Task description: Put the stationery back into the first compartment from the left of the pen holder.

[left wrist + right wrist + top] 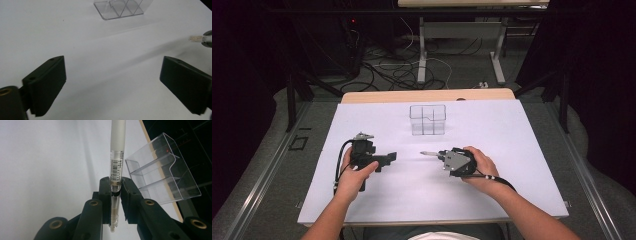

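Clear plastic: one organizer (428, 119), one pen (117, 157), two grippers.

Clear plastic divided organiser box (428, 119) sits on the white rectangular table top (512, 190), at 12 o'clock from centre. Black two-jaw left gripper (388, 158) at 8 o'clock, black two-jaw right gripper (439, 156) at 5 o'clock, jaws facing each other. Translucent white pen (428, 153) between them, in right jaws, tip toward 9 o'clock.
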The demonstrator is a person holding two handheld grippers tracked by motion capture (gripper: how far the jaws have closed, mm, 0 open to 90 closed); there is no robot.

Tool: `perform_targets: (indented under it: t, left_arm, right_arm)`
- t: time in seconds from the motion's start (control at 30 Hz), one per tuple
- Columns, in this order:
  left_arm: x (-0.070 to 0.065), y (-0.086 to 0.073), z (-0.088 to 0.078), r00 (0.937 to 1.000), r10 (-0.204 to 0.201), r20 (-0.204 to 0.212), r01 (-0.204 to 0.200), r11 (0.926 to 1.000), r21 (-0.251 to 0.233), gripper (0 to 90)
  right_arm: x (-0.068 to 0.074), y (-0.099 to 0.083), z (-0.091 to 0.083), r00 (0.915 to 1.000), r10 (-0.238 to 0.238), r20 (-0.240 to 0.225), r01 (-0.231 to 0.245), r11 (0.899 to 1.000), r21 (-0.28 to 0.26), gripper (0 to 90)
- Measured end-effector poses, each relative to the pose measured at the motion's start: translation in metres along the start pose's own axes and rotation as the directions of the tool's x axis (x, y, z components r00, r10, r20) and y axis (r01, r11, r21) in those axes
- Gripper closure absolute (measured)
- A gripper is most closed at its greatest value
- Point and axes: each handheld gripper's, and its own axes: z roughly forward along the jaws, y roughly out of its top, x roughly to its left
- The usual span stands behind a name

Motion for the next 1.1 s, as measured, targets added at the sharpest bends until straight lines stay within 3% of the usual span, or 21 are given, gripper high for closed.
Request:
perform_targets:
  t: [0.23,0.47,0.6,0.73,0.93,1.07,1.1]
  left_arm:
    - [0.007,-0.003,-0.004,0.9999,0.013,-0.010,-0.013,0.9997,-0.019,0.2]
    - [0.009,-0.006,-0.001,0.9994,0.028,-0.019,-0.029,0.9995,-0.009,0.2]
    - [0.008,-0.006,-0.002,0.9995,0.026,-0.019,-0.026,0.9995,-0.017,0.2]
    - [0.006,-0.006,0.000,0.9993,0.032,-0.020,-0.033,0.9992,-0.021,0.2]
    - [0.005,-0.006,0.002,0.9990,0.040,-0.021,-0.041,0.9990,-0.019,0.2]
    - [0.007,-0.007,0.004,0.9990,0.040,-0.021,-0.040,0.9992,-0.005,0.2]
    - [0.007,-0.007,0.005,0.9990,0.039,-0.021,-0.039,0.9992,-0.007,0.2]
  right_arm:
    - [-0.012,0.005,0.005,0.9944,0.105,-0.005,-0.105,0.994,-0.034,79.2]
    - [-0.026,0.010,0.008,0.9754,0.220,-0.017,-0.220,0.974,-0.055,79.2]
    - [-0.037,0.012,0.009,0.9554,0.294,-0.028,-0.295,0.952,-0.084,79.2]
    - [-0.046,0.015,0.011,0.9277,0.371,-0.036,-0.373,0.920,-0.122,79.2]
    - [-0.058,0.019,0.015,0.8889,0.456,-0.047,-0.457,0.873,-0.171,79.2]
    - [-0.068,0.024,0.019,0.8729,0.485,-0.055,-0.486,0.855,-0.181,79.2]
    - [-0.071,0.025,0.020,0.8649,0.499,-0.057,-0.500,0.846,-0.186,79.2]
